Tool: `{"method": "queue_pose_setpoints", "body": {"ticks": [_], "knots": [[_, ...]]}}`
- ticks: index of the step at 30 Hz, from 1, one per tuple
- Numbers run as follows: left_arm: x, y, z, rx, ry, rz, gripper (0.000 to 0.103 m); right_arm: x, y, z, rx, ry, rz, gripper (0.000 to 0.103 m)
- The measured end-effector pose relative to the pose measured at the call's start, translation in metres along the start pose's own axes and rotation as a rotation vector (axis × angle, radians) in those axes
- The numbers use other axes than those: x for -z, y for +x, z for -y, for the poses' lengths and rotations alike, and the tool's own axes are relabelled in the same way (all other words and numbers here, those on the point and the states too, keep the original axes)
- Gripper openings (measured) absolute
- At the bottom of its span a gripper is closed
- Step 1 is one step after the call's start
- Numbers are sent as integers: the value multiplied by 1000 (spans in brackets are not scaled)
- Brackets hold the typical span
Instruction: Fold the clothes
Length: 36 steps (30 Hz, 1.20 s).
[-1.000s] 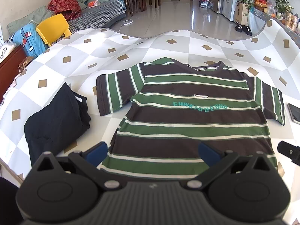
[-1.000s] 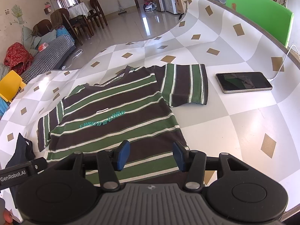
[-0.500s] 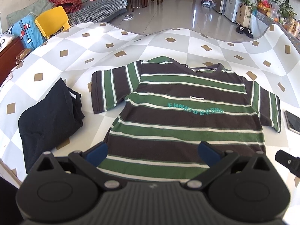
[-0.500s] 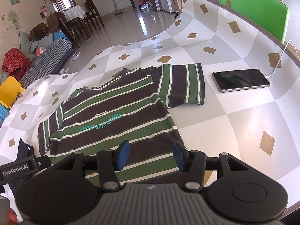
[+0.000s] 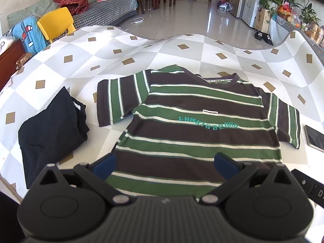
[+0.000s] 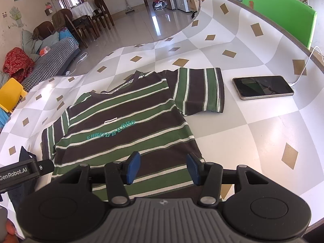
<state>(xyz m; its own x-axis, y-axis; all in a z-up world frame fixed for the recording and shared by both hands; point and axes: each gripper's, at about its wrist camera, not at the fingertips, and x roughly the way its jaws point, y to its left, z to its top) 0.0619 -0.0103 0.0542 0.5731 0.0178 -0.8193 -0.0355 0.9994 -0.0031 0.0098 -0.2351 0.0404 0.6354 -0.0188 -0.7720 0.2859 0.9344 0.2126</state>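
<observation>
A brown and green striped T-shirt lies flat and face up on the checked tablecloth, collar far from me, both sleeves spread. My left gripper hovers over the shirt's hem near its left corner, jaws wide open and empty. Over the hem's right part, my right gripper stands open about halfway, nothing between its blue pads. A folded black garment rests to the left of the shirt.
A phone on a white cable lies right of the shirt's sleeve, also seen as the phone at the left wrist view's edge. Table edge curves behind, with a green chair and a yellow chair beyond it.
The left wrist view has shifted slightly, so the shirt and black garment sit a little lower and to the left. Both grippers keep the same opening and the shirt has not moved.
</observation>
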Motion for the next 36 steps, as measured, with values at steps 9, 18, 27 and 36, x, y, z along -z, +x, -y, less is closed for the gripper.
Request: {"method": "queue_pose_setpoints", "body": {"ticks": [9, 18, 27, 36], "knots": [[0, 14, 2, -36, 3, -26, 103, -4, 4, 5, 19, 24, -22, 49], [1, 21, 14, -67, 27, -35, 103, -9, -2, 11, 9, 42, 7, 49], [2, 20, 19, -62, 34, -40, 103, -13, -5, 11, 0, 50, 12, 49], [2, 17, 19, -59, 29, -34, 103, -13, -8, 13, 3, 58, 20, 49]]}}
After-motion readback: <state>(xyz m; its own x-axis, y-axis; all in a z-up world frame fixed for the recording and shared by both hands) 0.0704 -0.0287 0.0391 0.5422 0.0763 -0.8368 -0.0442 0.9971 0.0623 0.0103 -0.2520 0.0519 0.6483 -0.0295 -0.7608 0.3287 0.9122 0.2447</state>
